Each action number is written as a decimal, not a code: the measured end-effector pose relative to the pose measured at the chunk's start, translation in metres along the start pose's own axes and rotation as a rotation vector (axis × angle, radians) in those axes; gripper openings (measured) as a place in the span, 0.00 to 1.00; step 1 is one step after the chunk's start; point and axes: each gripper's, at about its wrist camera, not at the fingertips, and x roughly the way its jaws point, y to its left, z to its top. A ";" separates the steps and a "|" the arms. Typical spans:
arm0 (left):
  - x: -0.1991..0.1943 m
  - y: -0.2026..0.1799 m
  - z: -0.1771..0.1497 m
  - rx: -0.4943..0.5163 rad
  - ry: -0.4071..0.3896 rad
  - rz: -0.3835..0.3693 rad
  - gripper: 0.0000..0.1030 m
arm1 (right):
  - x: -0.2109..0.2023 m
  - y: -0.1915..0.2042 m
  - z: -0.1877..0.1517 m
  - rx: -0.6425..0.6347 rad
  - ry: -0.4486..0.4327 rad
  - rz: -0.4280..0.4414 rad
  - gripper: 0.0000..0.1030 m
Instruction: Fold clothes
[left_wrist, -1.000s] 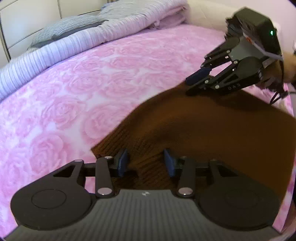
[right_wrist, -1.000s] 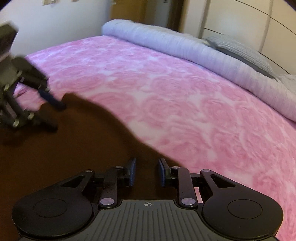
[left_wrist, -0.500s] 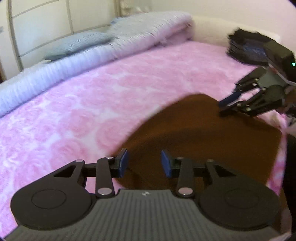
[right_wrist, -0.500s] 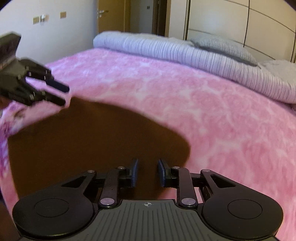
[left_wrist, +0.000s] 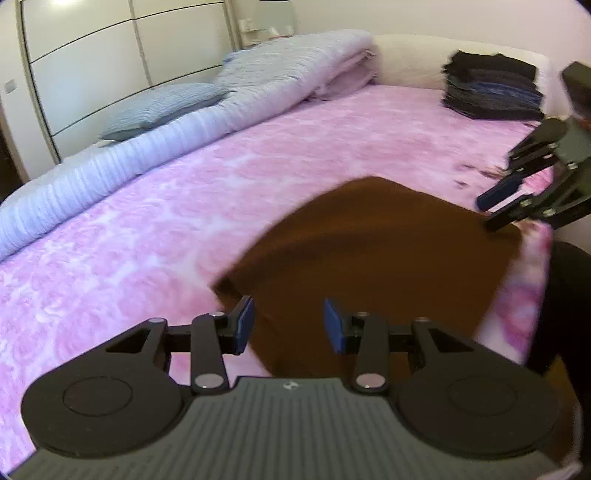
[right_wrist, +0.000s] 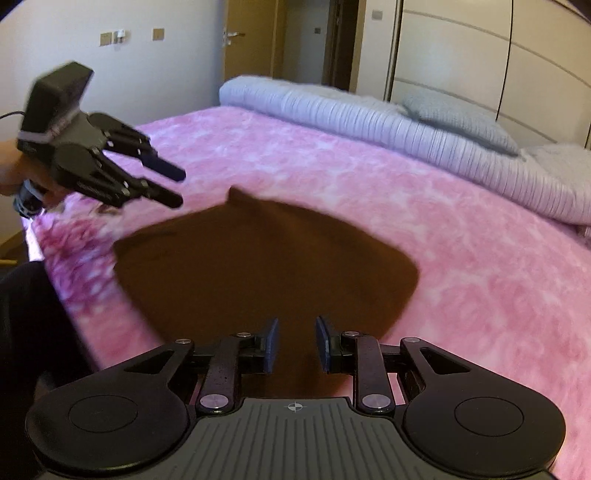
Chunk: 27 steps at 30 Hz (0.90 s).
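Pink bed (left_wrist: 184, 229) | brown garment (left_wrist: 369, 251) flat | left claw (left_wrist: 288, 325) wide | right claw (right_wrist: 295, 343) narrow, empty

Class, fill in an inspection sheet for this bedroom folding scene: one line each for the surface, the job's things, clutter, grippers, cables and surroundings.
Surface: pink rose-patterned bedspread on the bed.
Job's things: brown garment lying flat near the bed's edge; dark folded stack at the far corner.
Clutter: nothing seen.
Grippers: left gripper and right gripper, jaws open, both empty, above the garment.
Cables: thin cable behind the left gripper.
Surroundings: rolled lilac duvet, grey pillow, wardrobe, door.
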 end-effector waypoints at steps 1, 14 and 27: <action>0.006 -0.006 -0.006 0.022 0.033 0.001 0.35 | 0.004 0.004 -0.006 -0.002 0.024 -0.004 0.24; -0.032 -0.034 -0.024 0.075 0.039 0.111 0.39 | -0.033 0.044 -0.017 -0.203 -0.017 -0.131 0.61; -0.025 -0.061 -0.026 0.048 0.068 0.027 0.48 | 0.034 0.105 -0.071 -0.876 0.155 -0.281 0.61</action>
